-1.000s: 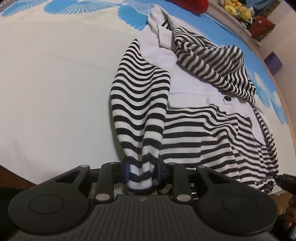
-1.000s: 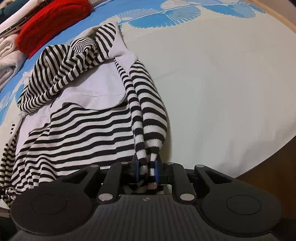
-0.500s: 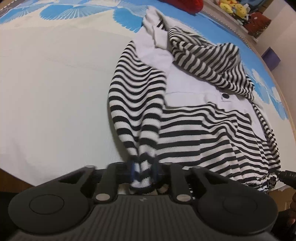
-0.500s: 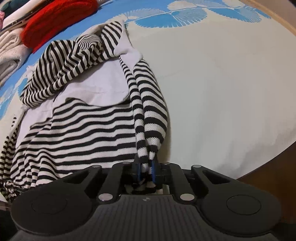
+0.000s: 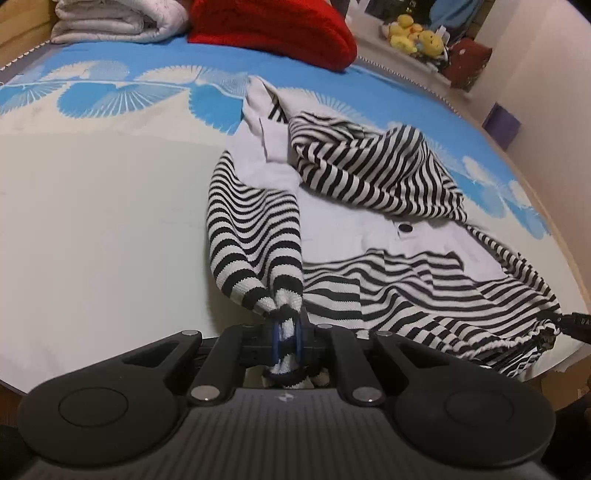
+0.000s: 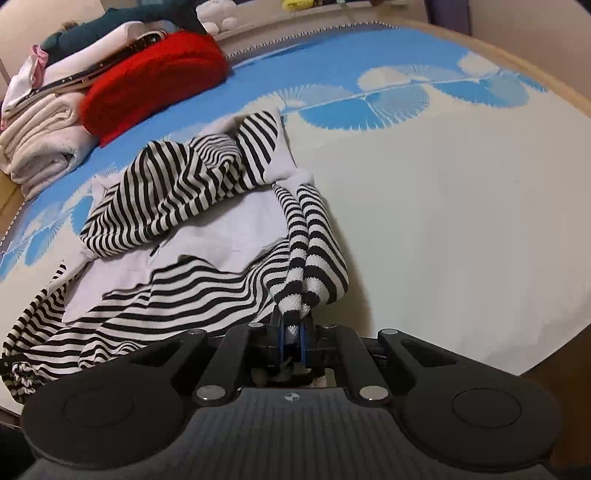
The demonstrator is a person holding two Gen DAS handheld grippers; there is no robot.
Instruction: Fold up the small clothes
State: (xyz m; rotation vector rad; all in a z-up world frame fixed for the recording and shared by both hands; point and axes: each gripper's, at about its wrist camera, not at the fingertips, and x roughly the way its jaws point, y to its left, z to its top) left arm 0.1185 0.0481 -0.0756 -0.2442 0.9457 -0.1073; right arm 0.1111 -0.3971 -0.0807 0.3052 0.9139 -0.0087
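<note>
Striped hooded top is spread unfolded near the bed's front edge. One cuff is pinched in the left gripper, closing; the other in the right gripper. Every fold remains undone.

Blue and cream fan-patterned cover lying across the surface, red knitted item sitting at its far edge, folded white blanket resting beside it, yellow plush toys sitting on a ledge beyond, purple box standing near the wall.
</note>
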